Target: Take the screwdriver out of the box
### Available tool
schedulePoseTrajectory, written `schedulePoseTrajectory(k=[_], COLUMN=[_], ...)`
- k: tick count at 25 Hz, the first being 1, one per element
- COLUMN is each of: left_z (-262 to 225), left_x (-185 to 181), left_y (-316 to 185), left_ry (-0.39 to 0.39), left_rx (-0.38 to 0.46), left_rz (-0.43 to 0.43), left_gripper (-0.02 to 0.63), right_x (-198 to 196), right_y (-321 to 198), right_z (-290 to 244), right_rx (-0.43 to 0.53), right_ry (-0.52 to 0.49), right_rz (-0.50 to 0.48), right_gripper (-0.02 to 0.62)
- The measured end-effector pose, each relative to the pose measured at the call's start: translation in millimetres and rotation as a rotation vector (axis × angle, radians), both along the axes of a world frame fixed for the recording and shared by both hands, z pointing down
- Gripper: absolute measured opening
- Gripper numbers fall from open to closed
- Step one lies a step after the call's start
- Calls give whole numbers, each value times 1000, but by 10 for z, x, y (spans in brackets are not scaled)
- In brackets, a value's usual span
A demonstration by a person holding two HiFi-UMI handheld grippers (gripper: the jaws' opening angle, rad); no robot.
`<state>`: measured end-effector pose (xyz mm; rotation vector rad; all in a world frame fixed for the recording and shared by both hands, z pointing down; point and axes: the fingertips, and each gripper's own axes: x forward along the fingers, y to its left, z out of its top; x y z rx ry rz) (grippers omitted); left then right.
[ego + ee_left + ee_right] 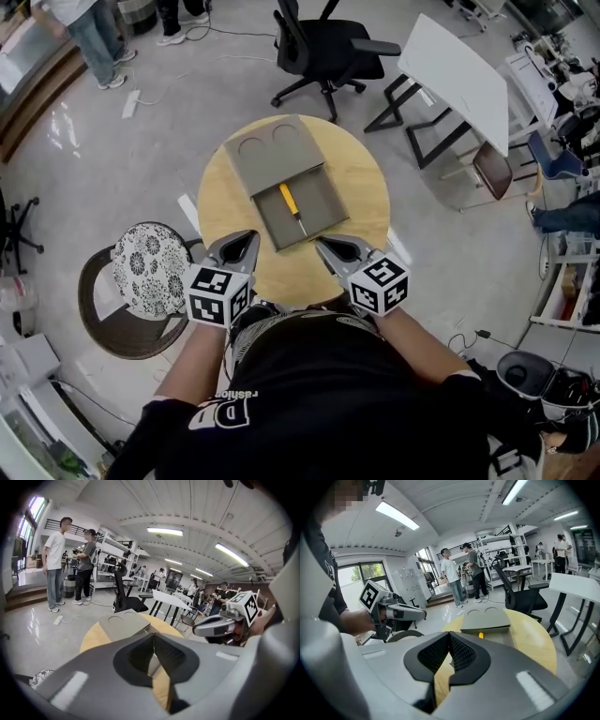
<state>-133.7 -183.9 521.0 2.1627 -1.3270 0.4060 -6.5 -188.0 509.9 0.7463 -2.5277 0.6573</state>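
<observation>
My round wooden bench carries a grey box, its near half lying open. My left gripper and right gripper hang over the bench's near edge, one just beside each near corner of the box. Both have their jaws closed together with nothing between them. The screwdriver, yellow-handled, lies inside the open half of the box
</observation>
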Motion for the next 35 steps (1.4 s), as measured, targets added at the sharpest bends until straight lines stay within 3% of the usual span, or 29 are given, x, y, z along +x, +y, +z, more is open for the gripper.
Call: schedulePoseTrajectory(k=[7,17,31,35], left_z=[-5,-109,-147,-136], left_x=[173,427,561,549], left_y=[-46,-103,-112,-132], left_ry=[-71,-150,-161,-172], left_rx=[-1,8,22,17], left_rz=[-57,-72,-59,-60], left_gripper=[60,60,63,131], right_x=[150,338,412,414], right_y=[-80,-173,-184,-190], right_z=[39,9,-8,-11], right_rx=[-10,-11,-6,-6], right_ry=[-35,-88,-123,-133], right_rz=[-64,-95,-95,-82], right_gripper=[0,0,0,0])
